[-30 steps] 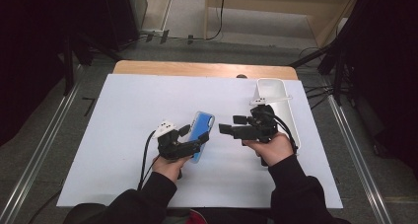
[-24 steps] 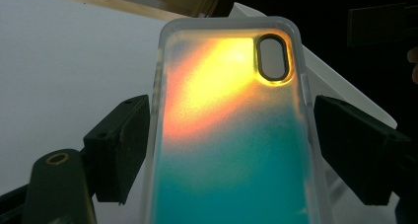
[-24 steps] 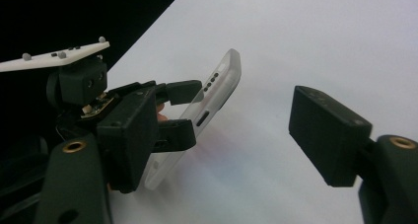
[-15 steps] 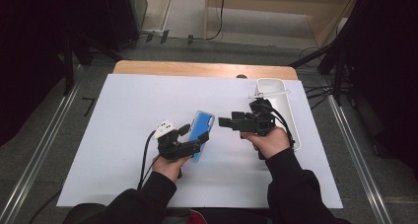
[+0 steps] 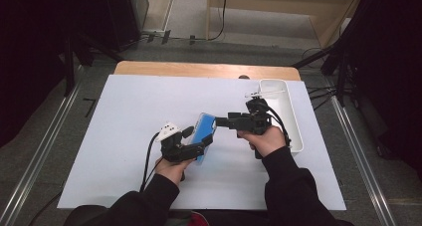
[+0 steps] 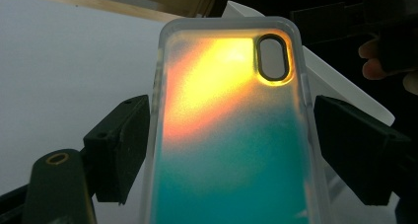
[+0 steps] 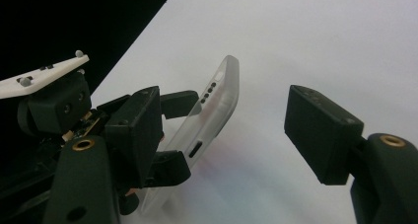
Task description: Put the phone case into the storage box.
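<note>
Fingers of the left gripper (image 5: 196,141) clamp a phone case (image 5: 204,135) by its long sides in the high view, holding it above the white sheet (image 5: 124,136) near the middle of the table (image 5: 199,69). The right gripper (image 5: 222,121), jaws parted and nothing between them, points at the case's far end; its jaws have just been closing a little. A white tray (image 5: 293,121) lies along the sheet's right edge, just behind the right hand.

Seen from the left gripper view, the case (image 6: 226,135), frosted with an orange-to-teal back and a camera cut-out, stands between the two black pads (image 6: 118,145), which bear on its edges.

Looking along the right gripper (image 7: 224,130), its jaws stand on either side of the case's end (image 7: 217,105) without touching it, with the left gripper (image 7: 162,135) holding the case below.

Judging by this, the case is lifted and presented; the second grip, or a handover, remains undone.
</note>
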Available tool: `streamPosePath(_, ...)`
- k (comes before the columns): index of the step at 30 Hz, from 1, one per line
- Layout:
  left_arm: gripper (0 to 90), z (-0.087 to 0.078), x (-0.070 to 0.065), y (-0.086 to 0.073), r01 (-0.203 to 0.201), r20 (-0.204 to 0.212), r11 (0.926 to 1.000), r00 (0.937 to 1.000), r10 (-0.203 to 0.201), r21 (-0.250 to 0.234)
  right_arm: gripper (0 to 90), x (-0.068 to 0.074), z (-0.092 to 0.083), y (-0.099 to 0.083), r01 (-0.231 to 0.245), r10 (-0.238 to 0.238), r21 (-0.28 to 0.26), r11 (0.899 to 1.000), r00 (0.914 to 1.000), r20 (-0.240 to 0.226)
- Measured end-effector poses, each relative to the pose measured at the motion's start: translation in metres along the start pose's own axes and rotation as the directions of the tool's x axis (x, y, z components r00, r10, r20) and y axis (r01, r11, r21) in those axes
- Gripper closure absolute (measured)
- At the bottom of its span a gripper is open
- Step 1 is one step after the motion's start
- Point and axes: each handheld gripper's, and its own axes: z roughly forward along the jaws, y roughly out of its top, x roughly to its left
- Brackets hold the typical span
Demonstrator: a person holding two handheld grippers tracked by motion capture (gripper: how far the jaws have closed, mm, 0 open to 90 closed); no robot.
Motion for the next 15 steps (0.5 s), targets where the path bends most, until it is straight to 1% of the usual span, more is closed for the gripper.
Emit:
streamPosePath(7,16.5,0.000,-0.001,0.000,-0.004,-0.003,1.0000,1.0000,0.004,-0.004,30.4,-0.001,0.006,0.001,-0.013,0.013,0.009,1.000,0.9999,0.003)
streamPosePath(9,16.5,0.001,-0.002,0.000,-0.011,-0.003,0.9999,0.9999,0.011,-0.001,30.6,-0.001,0.008,0.001,-0.016,0.016,0.008,1.000,0.9999,0.002)
streamPosePath(15,16.5,0.001,-0.003,-0.001,-0.016,-0.004,0.9999,0.9999,0.016,0.002,31.6,0.000,0.015,0.001,-0.023,0.023,0.027,0.999,0.9997,0.005)
